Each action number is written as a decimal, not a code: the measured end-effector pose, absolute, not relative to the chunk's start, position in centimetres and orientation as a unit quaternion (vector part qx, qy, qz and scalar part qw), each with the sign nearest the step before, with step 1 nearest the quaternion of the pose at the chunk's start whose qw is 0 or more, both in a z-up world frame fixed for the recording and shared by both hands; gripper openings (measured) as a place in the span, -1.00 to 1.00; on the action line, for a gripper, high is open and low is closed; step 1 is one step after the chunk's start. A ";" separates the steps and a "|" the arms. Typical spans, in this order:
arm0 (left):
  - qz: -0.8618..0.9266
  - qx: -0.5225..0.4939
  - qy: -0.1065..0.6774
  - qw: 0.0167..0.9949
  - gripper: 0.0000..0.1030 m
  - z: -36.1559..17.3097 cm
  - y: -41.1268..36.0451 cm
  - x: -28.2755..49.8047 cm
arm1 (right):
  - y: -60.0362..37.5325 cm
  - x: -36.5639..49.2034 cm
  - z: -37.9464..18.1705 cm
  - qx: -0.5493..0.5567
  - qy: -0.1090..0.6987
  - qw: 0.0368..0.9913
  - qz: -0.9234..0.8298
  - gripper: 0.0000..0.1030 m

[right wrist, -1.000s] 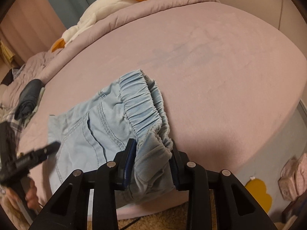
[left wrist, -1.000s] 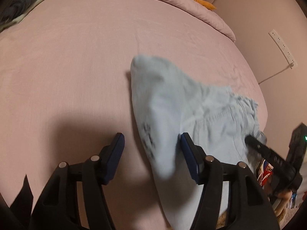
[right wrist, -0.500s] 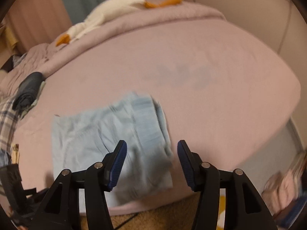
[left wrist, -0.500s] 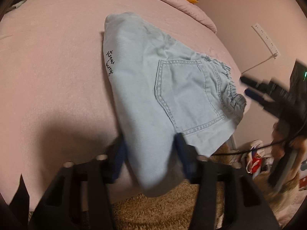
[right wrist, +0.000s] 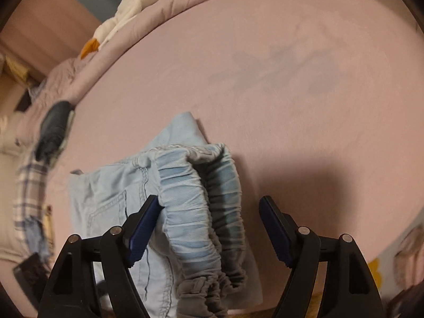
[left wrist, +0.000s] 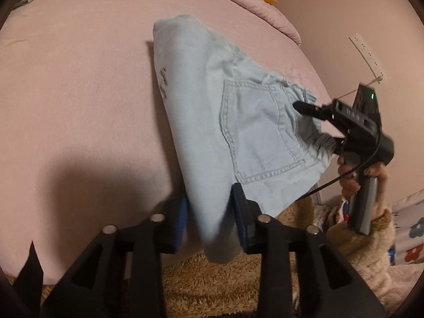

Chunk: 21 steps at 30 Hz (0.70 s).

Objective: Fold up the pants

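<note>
Left claw (left wrist: 210,220) is closed on the near edge of the soft light-blue denim pants (left wrist: 238,132), which lie half-folded at the near edge of the pink bed (left wrist: 79,79). Right claw (right wrist: 209,228) now stands wide open around the elastic waistband (right wrist: 190,198); a second ago it pinched it. I judge the cloth light and limp, best taken at edges.
</note>
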<state>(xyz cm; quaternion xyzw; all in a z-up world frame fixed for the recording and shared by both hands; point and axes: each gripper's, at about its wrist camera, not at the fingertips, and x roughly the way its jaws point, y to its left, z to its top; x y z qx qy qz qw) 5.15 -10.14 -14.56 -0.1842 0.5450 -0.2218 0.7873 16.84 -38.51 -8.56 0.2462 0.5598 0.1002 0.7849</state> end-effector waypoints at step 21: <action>-0.180 -0.232 0.508 0.809 -0.54 -11.2 -7.6 16.5 | -37.0 15.6 -6.1 0.287 0.527 0.787 0.142 -0.24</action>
